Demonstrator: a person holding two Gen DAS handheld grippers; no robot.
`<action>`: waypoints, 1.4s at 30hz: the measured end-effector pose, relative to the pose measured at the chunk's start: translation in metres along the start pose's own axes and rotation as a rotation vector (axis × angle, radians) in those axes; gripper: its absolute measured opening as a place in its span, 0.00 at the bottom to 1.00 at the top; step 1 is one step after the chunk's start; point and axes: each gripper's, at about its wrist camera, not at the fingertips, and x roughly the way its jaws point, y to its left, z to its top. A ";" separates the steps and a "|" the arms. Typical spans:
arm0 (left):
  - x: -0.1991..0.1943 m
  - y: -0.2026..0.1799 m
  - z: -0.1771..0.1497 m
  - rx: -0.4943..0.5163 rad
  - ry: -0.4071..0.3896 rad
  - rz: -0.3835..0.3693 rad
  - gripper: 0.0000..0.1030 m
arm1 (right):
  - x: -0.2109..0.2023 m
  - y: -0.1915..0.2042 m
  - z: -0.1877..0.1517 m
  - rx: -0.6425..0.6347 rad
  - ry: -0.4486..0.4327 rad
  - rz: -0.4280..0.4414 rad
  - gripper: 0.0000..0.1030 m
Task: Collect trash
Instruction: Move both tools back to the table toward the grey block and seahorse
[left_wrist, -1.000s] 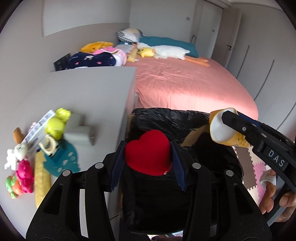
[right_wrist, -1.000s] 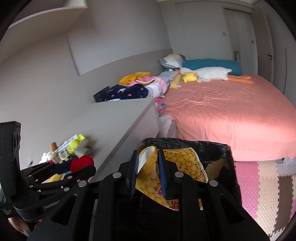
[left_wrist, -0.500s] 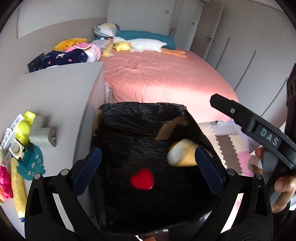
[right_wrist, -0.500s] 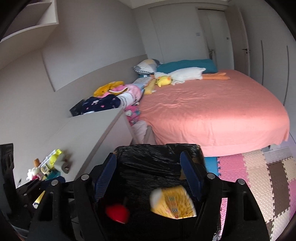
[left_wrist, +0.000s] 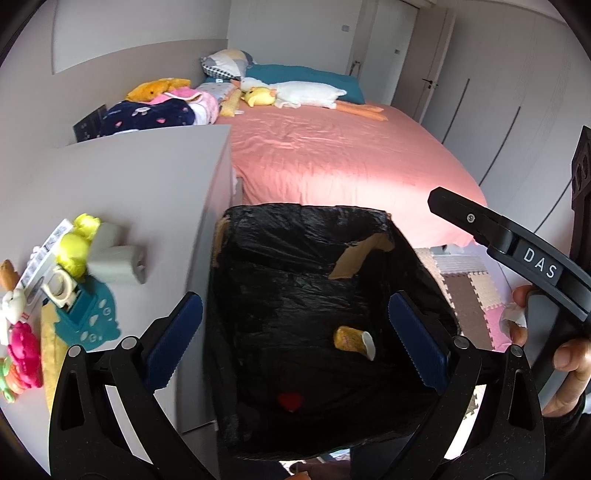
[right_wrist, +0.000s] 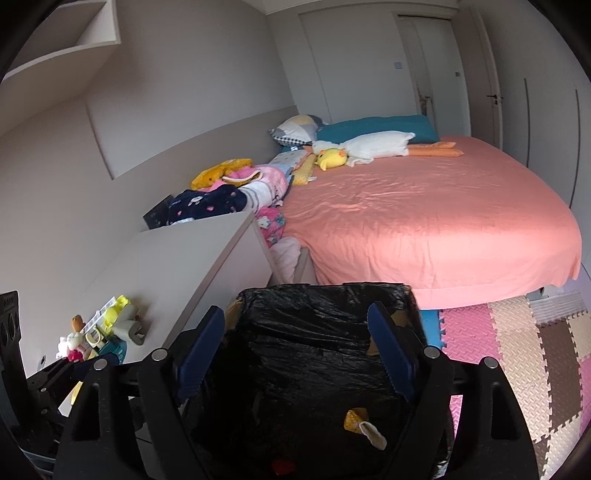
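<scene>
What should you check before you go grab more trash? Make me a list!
1. Left gripper empty, fingers apart: ok.
2. Right gripper empty, fingers apart: ok.
3. Red heart down inside the black-lined bin: ok.
4. Yellow wrapper also in the bin, not caught on the rim: ok.
5. Room left in the bin for more: ok, only those two pieces show at the bottom.
6. Which things among the toy pile on the white cabinet are trash: cannot tell.
</scene>
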 end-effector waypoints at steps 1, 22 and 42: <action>-0.001 0.004 -0.001 -0.003 0.000 0.009 0.95 | 0.001 0.003 -0.001 -0.004 0.003 0.007 0.78; -0.044 0.085 -0.032 -0.100 -0.026 0.163 0.95 | 0.032 0.099 -0.019 -0.146 0.077 0.139 0.78; -0.093 0.184 -0.072 -0.257 -0.043 0.325 0.95 | 0.083 0.180 -0.042 -0.290 0.181 0.203 0.81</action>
